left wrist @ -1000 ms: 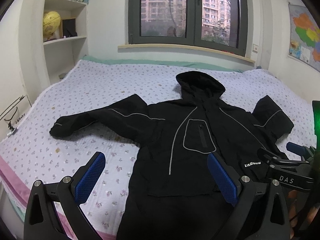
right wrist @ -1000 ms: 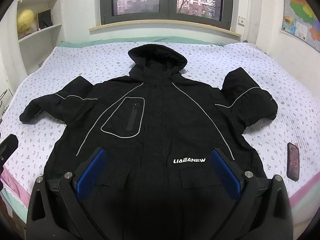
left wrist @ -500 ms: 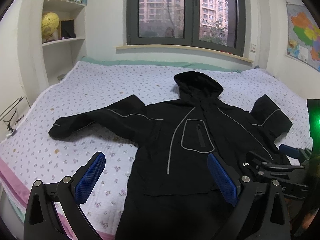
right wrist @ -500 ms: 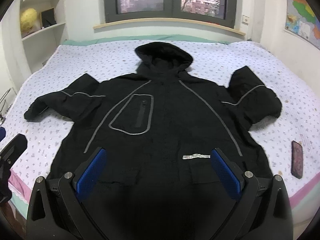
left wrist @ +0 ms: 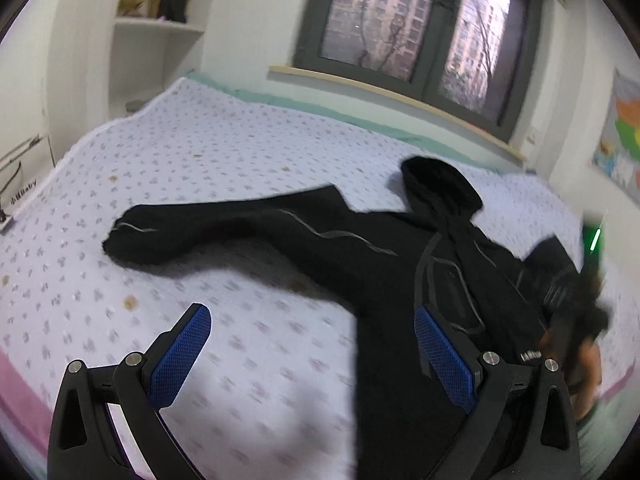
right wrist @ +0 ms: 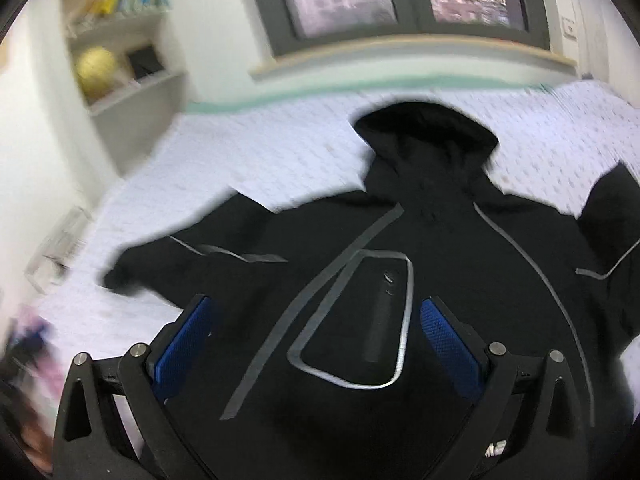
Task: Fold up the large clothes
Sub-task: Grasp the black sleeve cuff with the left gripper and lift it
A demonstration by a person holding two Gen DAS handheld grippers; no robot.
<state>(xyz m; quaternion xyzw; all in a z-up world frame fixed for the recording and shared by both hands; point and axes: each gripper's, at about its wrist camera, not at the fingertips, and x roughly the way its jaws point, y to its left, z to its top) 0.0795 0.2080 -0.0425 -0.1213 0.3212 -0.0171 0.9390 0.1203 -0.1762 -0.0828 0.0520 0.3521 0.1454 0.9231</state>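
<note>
A large black hooded jacket (left wrist: pixel 384 264) with grey piping lies face up on the bed, also in the right wrist view (right wrist: pixel 440 248). Its left sleeve (left wrist: pixel 168 232) stretches out to the left; the hood (right wrist: pixel 424 128) points toward the window. My left gripper (left wrist: pixel 312 352) is open and empty, above the bed sheet just left of the jacket body. My right gripper (right wrist: pixel 316 340) is open and empty, above the chest pocket (right wrist: pixel 360 320). The right gripper shows only as a dark blur at the right edge of the left wrist view.
The bed (left wrist: pixel 200 152) has a white flowered sheet with a pink front edge (left wrist: pixel 20 396). A shelf (right wrist: pixel 128 80) with a yellow globe (right wrist: pixel 96 68) stands at the left. A window (left wrist: pixel 408 20) is behind the bed, a map (left wrist: pixel 620 136) on the right wall.
Both grippers have moved forward and left over the bed, closer to the jacket. The left view now faces the left sleeve; the right view sits over the chest. Both stay open.
</note>
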